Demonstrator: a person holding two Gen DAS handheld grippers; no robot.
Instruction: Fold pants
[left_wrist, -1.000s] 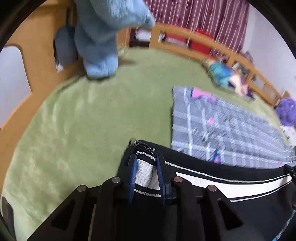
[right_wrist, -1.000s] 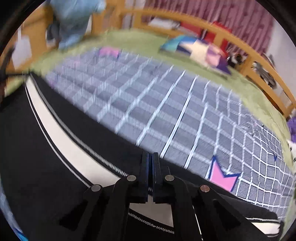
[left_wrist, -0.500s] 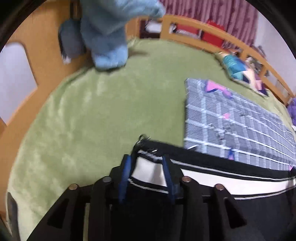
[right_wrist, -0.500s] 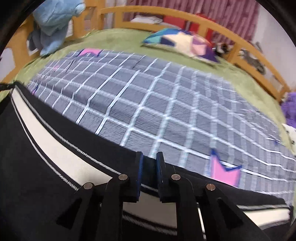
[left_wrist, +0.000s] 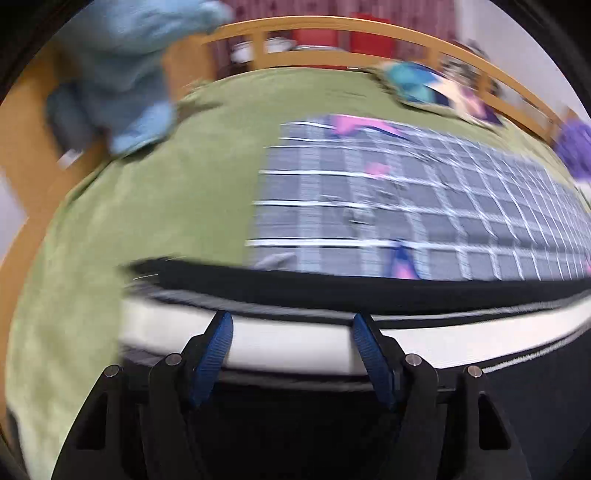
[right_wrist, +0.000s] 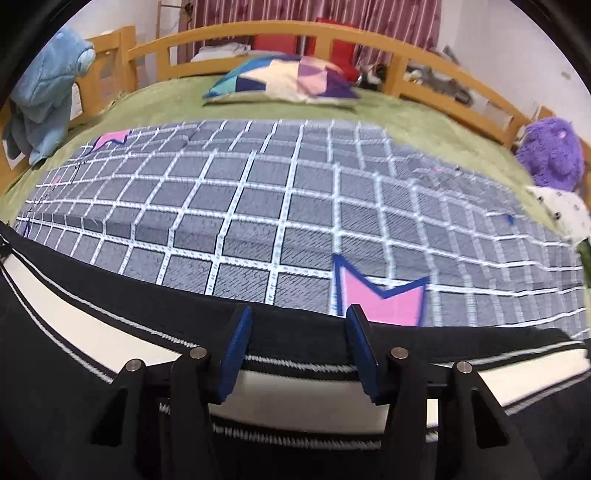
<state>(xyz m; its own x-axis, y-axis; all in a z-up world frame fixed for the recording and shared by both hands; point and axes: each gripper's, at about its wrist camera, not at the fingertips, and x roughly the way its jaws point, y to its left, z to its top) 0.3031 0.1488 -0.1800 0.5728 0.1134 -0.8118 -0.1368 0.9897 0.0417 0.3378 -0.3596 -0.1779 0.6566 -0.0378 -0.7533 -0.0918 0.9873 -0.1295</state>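
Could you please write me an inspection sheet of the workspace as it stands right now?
Surface: green bedspread on a bed.
Job's things: black pants with a white side stripe, laid flat.
Clutter: grey checked blanket, patchwork pillow, purple plush toy, blue plush toy.
Grippers: left gripper open over the stripe; right gripper open at the pants' edge.
Cables: nothing seen.
Surroundings: wooden bed rail, striped curtain.

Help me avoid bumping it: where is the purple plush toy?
The purple plush toy sits at the far right of the right wrist view, on the green bedspread beside the wooden bed rail, beyond the grid blanket.
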